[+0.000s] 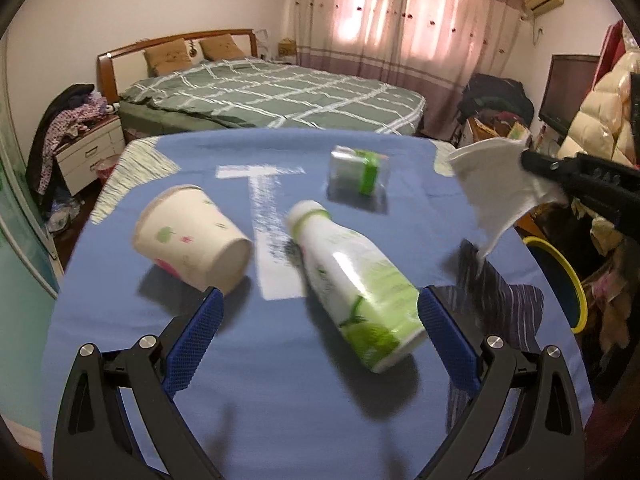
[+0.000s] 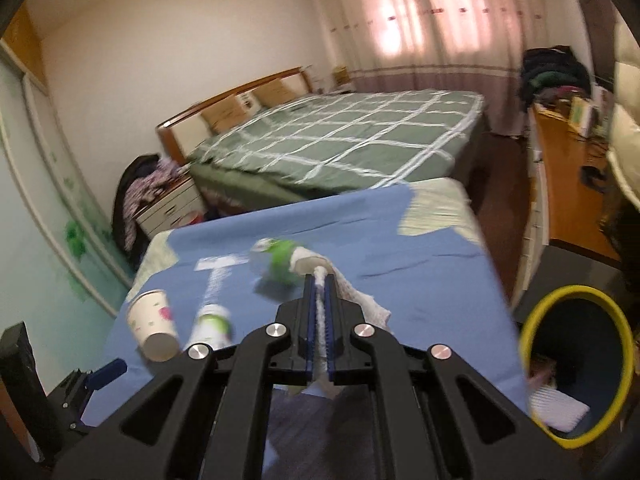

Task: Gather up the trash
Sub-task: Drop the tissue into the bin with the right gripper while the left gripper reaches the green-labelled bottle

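L hand-held gripper (image 1: 320, 312) wide open, empty; bottle (image 1: 352, 280) lies cap away; R hand-held gripper (image 2: 319, 276) clamps tissue (image 1: 492, 184).

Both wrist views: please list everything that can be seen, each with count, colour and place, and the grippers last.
paper cup: 1, white with small prints, lying on its side, left on the blue cloth
bottle: 1, white and green, lying at the cloth's middle
small pack: 1, clear with green band, far side of cloth
tissue: 1, white, held above the cloth's right edge
blue cloth: 1, covers the table
bin: 1, dark with yellow rim, right of the table
bed: 1, green checked cover, behind
curtains: pink, back wall
left gripper: 1, black, blue pads, open, empty, near the bottle
right gripper: 1, black, closed on the tissue
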`<state>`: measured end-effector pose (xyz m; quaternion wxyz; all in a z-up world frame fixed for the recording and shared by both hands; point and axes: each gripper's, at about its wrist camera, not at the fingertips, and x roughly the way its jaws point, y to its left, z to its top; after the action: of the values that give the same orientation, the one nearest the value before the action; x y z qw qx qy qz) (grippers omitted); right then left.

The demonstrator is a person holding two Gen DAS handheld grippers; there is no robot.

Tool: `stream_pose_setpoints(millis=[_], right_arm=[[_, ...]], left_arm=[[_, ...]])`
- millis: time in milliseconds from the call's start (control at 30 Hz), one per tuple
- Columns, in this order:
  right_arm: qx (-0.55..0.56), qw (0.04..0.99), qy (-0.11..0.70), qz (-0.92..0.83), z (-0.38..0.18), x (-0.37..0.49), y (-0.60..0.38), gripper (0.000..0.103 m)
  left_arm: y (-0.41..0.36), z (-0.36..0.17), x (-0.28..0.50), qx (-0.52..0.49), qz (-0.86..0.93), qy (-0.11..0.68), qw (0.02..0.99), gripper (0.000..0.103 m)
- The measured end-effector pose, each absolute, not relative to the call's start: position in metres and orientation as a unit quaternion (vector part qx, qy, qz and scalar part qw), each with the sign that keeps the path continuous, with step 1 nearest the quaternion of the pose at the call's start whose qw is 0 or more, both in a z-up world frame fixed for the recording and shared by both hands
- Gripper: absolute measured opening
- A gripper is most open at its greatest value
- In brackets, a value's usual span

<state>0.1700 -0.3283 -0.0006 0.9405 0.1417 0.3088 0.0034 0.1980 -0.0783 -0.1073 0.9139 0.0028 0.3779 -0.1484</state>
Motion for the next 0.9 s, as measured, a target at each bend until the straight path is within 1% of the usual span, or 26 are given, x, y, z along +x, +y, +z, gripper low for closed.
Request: stream_pose_setpoints(millis=[367, 567, 633, 700, 900], right_arm=[[0.168, 0.935, 0.266, -0.164, -0.002, 0.109, -0.433, 0.004], [0.166, 0.913, 0.283, -0.242, -0.029, 0.098, -0.467, 0.004], [0.168, 0.905, 0.292, -0.259, -0.04, 0.099, -0.474, 0.007], [0.172, 0.898, 0.301, -0.272, -0.051, 0.1, -0.479, 0.007], [0.18, 0.892, 0.307, -0.278, -0.067, 0.094, -0.482, 0.02]], left_arm=[[-0.117, -0.128, 0.203, 0.033, -0.144, 0.401, 0.904, 0.096], [-0.125, -0.139, 0.212, 0.04, -0.13, 0.416, 0.899, 0.096], [-0.128, -0.142, 0.214, 0.042, -0.127, 0.42, 0.898, 0.096], [-0.13, -0.144, 0.216, 0.043, -0.124, 0.423, 0.897, 0.096], [-0.132, -0.147, 0.22, 0.045, -0.116, 0.426, 0.896, 0.096]])
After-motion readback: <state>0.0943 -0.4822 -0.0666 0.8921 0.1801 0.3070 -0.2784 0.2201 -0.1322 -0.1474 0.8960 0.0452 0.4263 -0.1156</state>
